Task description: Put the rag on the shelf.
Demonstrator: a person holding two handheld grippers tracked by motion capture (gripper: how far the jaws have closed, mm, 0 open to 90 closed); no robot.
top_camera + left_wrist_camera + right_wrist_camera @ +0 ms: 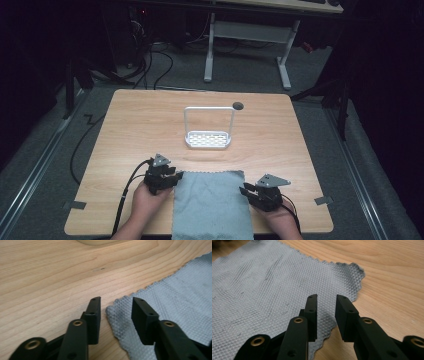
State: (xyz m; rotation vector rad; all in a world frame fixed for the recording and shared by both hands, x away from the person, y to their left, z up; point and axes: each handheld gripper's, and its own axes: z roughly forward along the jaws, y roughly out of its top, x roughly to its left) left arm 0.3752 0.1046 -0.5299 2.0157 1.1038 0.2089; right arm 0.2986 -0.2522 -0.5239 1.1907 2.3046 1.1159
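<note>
Grey cloth (211,204) between two tools

The table (150,125) is showing a light wood grain of pale tan streaked with darker lines. A grey-blue cloth (210,205) is lying at its near edge, and its weave is showing a fine waffle pattern of small raised squares, with a zigzag-cut border. Farther off, a white rack (208,140) is showing a base dotted with rows of small holes. Both grippers, the left gripper (172,176) and the right gripper (246,191), are showing black jaws with brass-coloured rivets.
</note>
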